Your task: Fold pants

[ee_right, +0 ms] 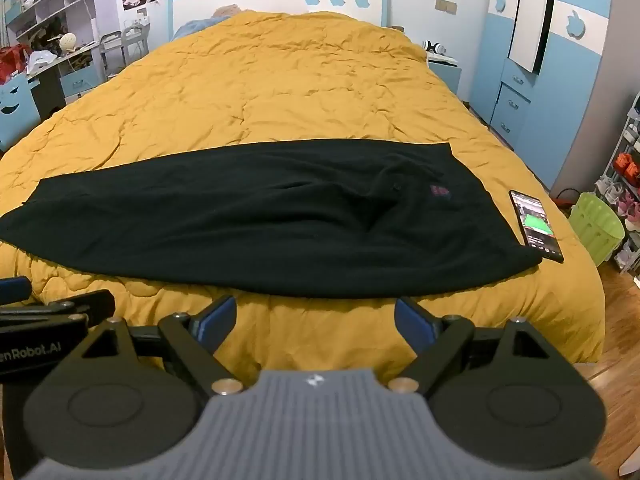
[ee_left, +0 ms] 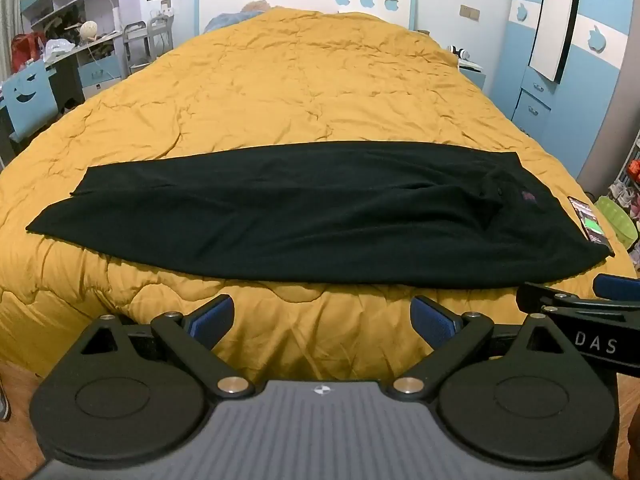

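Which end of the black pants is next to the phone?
The wide waist end of the pants, on the right with the small reddish logo. The phone lies right beside it; the narrow leg end is far left.

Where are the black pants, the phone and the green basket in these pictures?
black pants [ee_right: 248, 232]: right wrist view, middle of the fabric.
phone [ee_right: 534, 222]: right wrist view, middle of the lit screen.
green basket [ee_right: 596, 226]: right wrist view, its side wall.
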